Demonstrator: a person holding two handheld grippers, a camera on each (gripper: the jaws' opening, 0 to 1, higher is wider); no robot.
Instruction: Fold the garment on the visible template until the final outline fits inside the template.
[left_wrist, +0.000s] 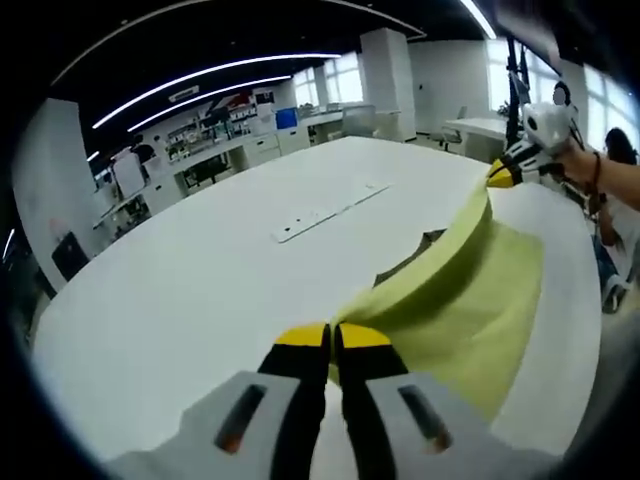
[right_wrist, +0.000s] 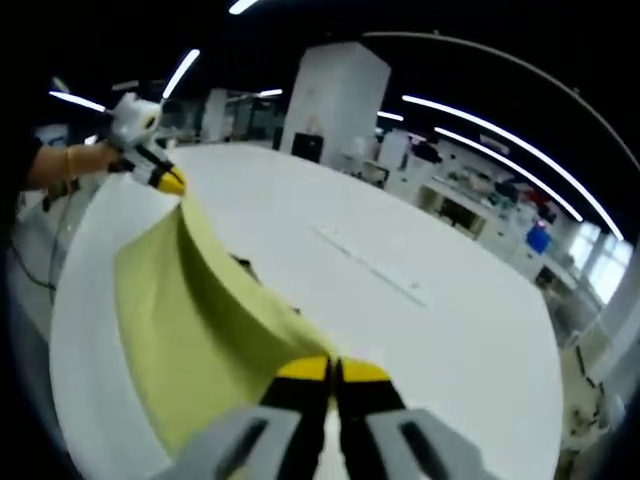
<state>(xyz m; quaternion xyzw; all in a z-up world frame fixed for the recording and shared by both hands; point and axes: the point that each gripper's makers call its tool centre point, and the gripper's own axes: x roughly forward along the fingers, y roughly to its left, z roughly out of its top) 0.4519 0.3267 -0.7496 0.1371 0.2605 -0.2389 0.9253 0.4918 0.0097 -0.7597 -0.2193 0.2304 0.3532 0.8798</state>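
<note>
- A large white round-edged table is carrying a pale yellow-green fabric garment, which is lying along the table's near edge with one long fold lifted off the surface.
- Beyond the garment the table is running bare toward its far edge, apart from a flat white strip lying near the middle.
- A dark patch is showing on the table just behind the raised fold; I cannot tell what it is.
- The left gripper, with yellow tips on black jaws, is pinching one end of the garment, jaws pressed together on the cloth.
- The right gripper is holding the opposite end the same way, jaws closed on fabric.
- The garment's upper edge is stretching taut between the two grippers.
- A hand is gripping the right gripper's white body above the table's edge, forearm extending outward past it.
</note>
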